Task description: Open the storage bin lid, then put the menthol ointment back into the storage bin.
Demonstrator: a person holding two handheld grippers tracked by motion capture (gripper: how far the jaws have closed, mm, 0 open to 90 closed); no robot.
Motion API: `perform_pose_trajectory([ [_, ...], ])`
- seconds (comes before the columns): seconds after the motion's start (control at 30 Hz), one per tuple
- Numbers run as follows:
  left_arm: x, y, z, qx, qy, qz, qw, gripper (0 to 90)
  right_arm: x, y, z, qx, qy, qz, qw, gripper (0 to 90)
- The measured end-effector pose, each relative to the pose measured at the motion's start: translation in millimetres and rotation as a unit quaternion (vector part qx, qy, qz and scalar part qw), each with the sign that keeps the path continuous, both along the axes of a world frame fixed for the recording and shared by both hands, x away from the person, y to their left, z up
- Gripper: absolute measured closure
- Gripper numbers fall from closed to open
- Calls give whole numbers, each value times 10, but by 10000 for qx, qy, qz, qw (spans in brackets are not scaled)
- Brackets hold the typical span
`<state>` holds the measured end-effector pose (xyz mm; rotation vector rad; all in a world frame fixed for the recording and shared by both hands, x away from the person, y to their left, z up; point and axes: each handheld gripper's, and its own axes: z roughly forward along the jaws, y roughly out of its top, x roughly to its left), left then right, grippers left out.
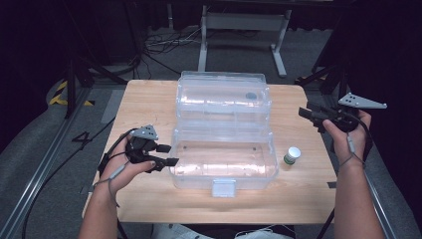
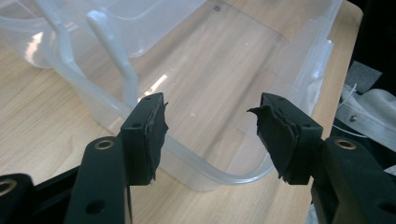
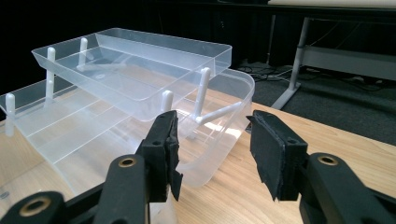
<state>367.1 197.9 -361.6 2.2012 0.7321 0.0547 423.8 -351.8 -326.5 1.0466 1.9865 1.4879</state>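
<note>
I have both claws empty: left claw (image 1: pixel 166 155) gaping at the clear box's (image 1: pixel 224 167) left end, right claw (image 1: pixel 309 115) parted, far right.

The box (image 1: pixel 224 159) sits mid-worktop (image 1: pixel 149 99), lid (image 1: pixel 224 94) laid open behind it on the far side. A latch (image 1: pixel 223 188) hangs at the box's near wall. A small bottle (image 1: pixel 292 155) stands on the worktop just right of the box. The left claw (image 1: pixel 168 155) is just beside the box's left end; the right claw (image 1: pixel 304 114) is off the lid's right end, behind the bottle.
</note>
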Motion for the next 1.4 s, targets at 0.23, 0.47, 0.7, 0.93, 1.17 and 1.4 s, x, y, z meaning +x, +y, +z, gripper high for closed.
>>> perform_pose_trajectory([
  [0.23, 54, 103, 36, 47, 16, 499, 9987, 424, -92, -55, 12, -358, 118, -81, 9993, 517],
  [0.47, 74, 173, 43, 70, -25, 695, 9976, 422, -143, -82, 49, -517, 191, -115, 9984, 500],
  [0.7, 70, 206, 41, 87, -34, 786, 9969, 419, -138, -97, 38, -660, 394, -132, 9970, 478],
  [0.93, 74, 228, 39, 67, -34, 822, 9966, 414, -138, -99, 29, -801, 557, -142, 9951, 469],
  [1.17, 72, 240, 29, 96, -17, 876, 9961, 410, -110, -96, -6, -839, 709, -51, 9939, 465],
  [1.4, 80, 267, 15, 105, -2, 921, 9957, 405, -78, -70, -58, -1054, 965, 29, 9897, 462],
])
